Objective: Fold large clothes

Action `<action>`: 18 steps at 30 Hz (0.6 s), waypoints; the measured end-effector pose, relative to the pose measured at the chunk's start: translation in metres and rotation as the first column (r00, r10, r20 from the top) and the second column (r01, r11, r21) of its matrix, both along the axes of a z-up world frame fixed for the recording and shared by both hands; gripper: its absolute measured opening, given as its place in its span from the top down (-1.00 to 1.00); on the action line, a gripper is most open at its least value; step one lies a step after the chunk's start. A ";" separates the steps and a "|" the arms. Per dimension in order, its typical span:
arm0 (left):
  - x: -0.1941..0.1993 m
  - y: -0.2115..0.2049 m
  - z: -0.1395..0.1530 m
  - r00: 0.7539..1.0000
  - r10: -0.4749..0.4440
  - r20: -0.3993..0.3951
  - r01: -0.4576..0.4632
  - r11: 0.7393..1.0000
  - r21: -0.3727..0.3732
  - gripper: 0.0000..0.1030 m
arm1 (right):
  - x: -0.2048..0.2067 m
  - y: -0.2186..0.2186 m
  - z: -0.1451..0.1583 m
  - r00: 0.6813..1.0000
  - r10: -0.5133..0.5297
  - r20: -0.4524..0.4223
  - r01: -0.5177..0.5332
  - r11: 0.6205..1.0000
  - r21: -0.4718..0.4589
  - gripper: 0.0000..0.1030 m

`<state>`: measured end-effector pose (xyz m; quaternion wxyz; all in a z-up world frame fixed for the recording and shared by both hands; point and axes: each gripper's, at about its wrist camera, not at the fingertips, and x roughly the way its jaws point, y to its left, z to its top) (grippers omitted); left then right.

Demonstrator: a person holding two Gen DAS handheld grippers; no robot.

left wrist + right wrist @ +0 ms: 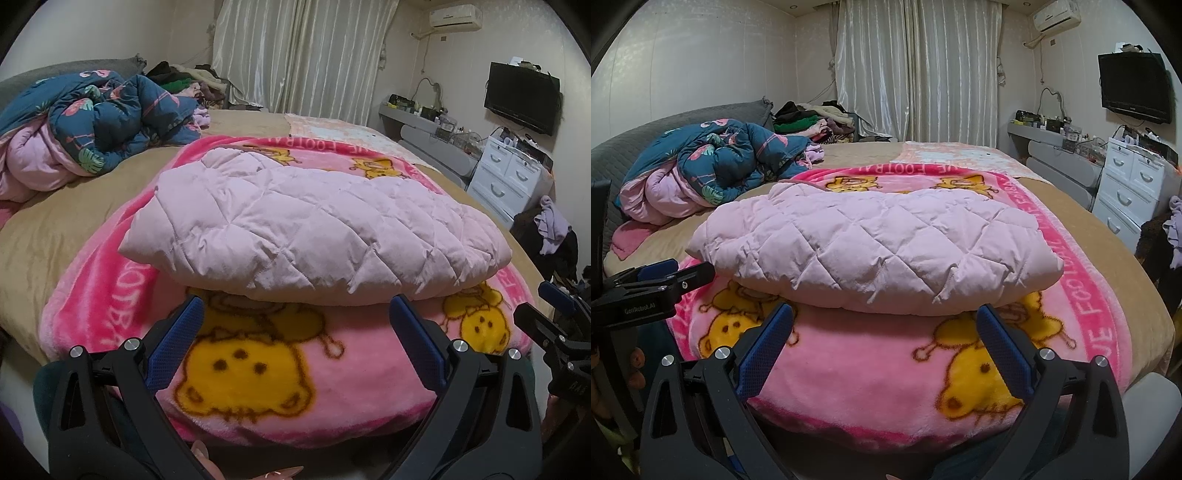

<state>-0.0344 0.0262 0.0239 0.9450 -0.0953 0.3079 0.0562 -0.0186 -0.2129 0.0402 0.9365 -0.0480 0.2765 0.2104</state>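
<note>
The pale pink quilted jacket [314, 225] lies folded on the pink cartoon fleece blanket [258, 369] near the bed's front edge. Both tools, left [295, 332] and right [884, 332], gape empty; I'd grip its near corners evenly.

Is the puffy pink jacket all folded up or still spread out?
Folded. The pink quilted jacket lies as a compact, doubled-over bundle on the pink cartoon blanket, with no sleeves showing. Neither open tool touches it.

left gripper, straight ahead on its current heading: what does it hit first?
Most likely the folded pink quilted garment. The left gripper is open, its fingers flanking the garment's near folded edge, which sits just above the cartoon fleece blanket. Depth is unclear: aimed slightly low, it would meet the blanket first.
</note>
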 end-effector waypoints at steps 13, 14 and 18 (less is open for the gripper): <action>0.001 0.000 -0.001 1.000 0.002 -0.002 -0.002 1.000 0.005 -0.82 | 0.000 0.001 0.000 1.000 0.000 -0.001 0.000 1.000 0.002 -0.92; 0.001 0.000 -0.001 1.000 0.003 -0.002 -0.003 1.000 0.006 -0.82 | 0.000 0.001 0.000 1.000 0.000 0.000 0.000 1.000 0.001 -0.92; 0.001 0.001 0.000 1.000 0.003 -0.001 -0.003 1.000 0.007 -0.82 | 0.000 0.002 0.000 1.000 0.001 0.001 -0.001 1.000 0.000 -0.92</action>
